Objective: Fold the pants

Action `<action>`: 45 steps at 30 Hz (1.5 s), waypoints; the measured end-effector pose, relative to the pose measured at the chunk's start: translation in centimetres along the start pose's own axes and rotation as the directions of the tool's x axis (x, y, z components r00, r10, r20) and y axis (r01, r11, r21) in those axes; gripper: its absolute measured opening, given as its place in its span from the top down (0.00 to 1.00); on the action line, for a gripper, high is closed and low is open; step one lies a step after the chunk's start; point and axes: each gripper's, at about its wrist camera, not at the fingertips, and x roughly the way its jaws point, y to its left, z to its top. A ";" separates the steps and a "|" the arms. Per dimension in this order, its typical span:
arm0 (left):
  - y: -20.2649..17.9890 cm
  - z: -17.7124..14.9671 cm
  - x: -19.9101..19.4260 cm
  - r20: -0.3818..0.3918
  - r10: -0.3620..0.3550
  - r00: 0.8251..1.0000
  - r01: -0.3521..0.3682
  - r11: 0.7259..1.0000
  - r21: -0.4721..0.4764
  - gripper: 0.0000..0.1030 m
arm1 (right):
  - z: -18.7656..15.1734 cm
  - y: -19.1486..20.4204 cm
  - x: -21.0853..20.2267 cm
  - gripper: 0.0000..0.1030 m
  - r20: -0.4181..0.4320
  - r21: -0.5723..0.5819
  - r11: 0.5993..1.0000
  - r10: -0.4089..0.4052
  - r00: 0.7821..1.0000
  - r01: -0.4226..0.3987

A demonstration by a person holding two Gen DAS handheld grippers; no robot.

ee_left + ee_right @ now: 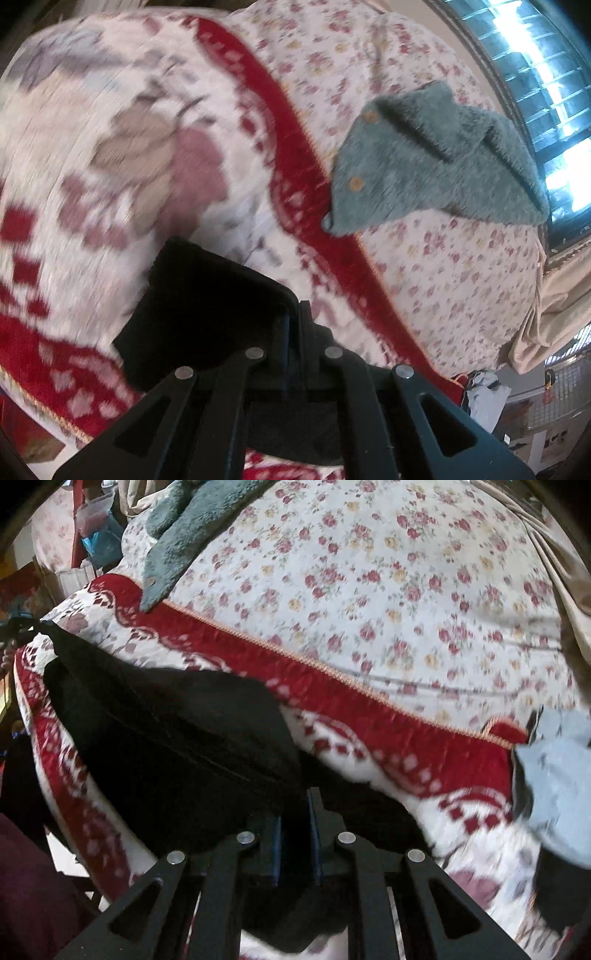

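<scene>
The black pants [170,731] hang stretched between my two grippers above a red-and-white patterned blanket [369,716]. My right gripper [297,805] is shut on one end of the pants. The cloth runs from it up to the left, where the other gripper pinches it at the frame edge. In the left wrist view my left gripper [294,314] is shut on a folded corner of the pants [207,302], held a little above the blanket [110,147]. The left view is blurred by motion.
A teal fluffy garment with buttons [436,158] lies on the floral bedsheet [461,280] beyond the blanket, also in the right view [177,542]. A light blue-grey garment [557,790] lies at the blanket's right end. A window [546,74] is behind the bed.
</scene>
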 end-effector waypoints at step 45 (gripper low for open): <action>-9.3 -13.7 0.5 0.060 0.008 0.998 -0.034 0.899 0.437 0.12 | -10.8 -3.1 1.8 0.00 0.380 0.708 0.520 0.288 0.879 -0.477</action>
